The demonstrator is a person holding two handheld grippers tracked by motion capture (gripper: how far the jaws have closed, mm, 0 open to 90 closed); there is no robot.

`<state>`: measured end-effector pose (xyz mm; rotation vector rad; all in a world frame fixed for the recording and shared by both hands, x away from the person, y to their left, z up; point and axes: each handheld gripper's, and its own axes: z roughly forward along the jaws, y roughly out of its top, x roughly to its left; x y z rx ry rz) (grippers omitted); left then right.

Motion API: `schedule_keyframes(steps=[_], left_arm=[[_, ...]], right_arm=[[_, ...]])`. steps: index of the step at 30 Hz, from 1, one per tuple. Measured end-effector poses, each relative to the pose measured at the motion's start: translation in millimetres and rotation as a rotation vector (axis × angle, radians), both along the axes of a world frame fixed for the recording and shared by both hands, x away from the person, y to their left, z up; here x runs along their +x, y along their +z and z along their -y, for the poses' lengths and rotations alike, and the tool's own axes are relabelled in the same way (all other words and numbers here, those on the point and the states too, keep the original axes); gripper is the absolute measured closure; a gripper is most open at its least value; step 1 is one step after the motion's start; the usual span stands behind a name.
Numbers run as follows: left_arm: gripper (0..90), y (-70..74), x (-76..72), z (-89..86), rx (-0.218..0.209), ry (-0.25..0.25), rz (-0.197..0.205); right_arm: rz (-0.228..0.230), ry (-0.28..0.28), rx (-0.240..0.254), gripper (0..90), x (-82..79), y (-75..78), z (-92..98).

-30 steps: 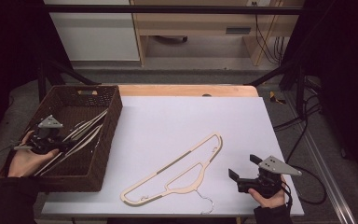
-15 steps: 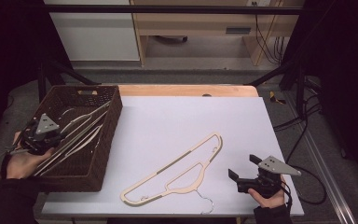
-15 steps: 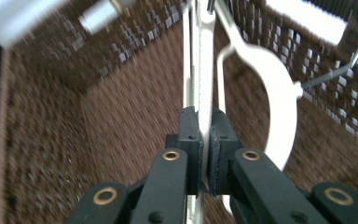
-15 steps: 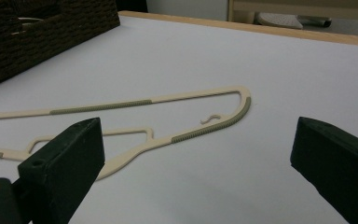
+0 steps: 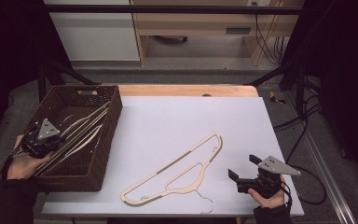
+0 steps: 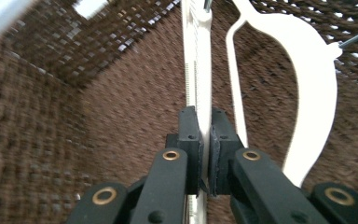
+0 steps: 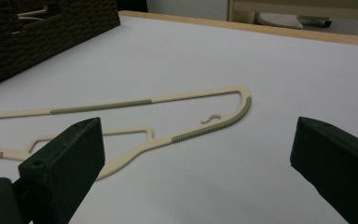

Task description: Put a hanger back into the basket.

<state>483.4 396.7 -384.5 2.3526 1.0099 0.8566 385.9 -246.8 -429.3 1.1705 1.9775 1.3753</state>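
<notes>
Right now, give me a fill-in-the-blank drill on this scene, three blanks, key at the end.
1. The left gripper is shut on a cream hanger inside the brown wicker ____.
2. The right gripper has its jaws ____, with nothing between them.
3. A second hanger lies flat on the ____ table top.

Missing words: basket; open; white

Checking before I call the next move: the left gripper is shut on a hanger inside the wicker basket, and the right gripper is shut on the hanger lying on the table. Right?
Not quite. The right gripper is open: the right gripper view shows its jaws wide apart, with the hanger on the table lying free beyond them. The left gripper is indeed shut on a hanger inside the wicker basket.
</notes>
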Motion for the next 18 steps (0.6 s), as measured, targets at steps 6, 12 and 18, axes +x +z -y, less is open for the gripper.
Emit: schedule_keyframes(steps=[6,12,18], left_arm=[[75.5,2.0,3.6,5.6,-0.072,0.020,-0.110],[68.3,4.7,-0.6,3.0,-0.097,0.017,-0.127],[53.8,11.6,-1.4,-1.8,-0.169,0.018,-0.118]], right_arm=[[0.000,-0.001,0.005,3.4,-0.3,0.3,0.4],[-0.002,0.002,0.003,3.5,-0.2,0.2,0.0],[-0.005,0.007,0.002,3.8,0.1,-0.1,-0.8]])
